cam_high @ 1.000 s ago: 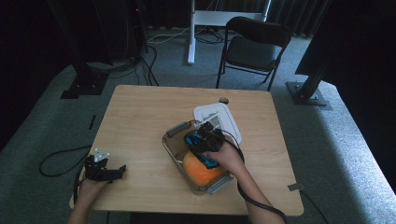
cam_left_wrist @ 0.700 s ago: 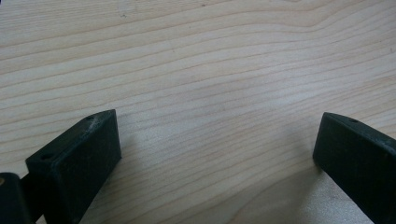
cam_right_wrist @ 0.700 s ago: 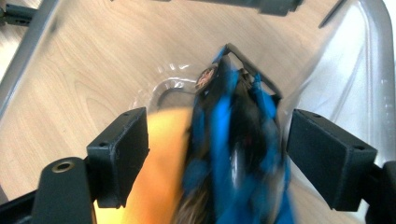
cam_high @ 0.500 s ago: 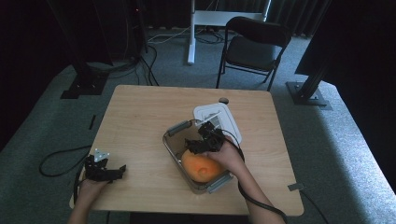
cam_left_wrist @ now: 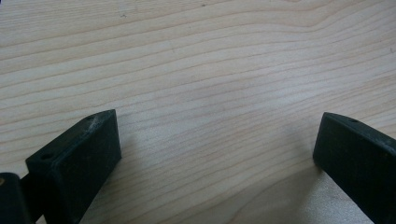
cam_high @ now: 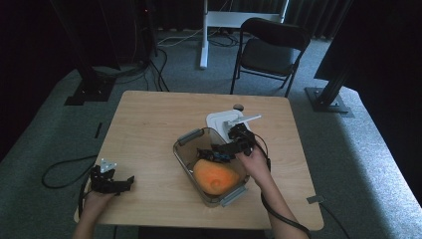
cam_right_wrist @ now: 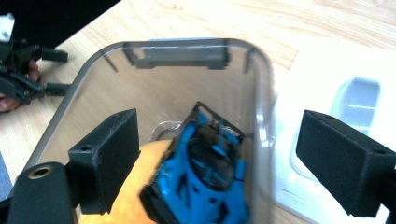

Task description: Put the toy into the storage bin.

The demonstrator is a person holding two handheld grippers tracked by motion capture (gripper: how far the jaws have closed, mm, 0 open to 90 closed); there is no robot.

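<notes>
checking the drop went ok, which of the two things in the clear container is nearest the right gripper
The blue toy car: it lies directly below the right gripper, whose jaws have just opened. The orange ball sits toward the container's near end.

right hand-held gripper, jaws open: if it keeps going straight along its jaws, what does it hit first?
Most likely the blue toy car, lying between the jaws of the right hand-held gripper inside the clear container, against the orange object. Depth is unclear; beyond it comes the container's far wall.

Black hand-held gripper [cam_high: 215, 152], blocky black jaws, trailing black cable
</notes>
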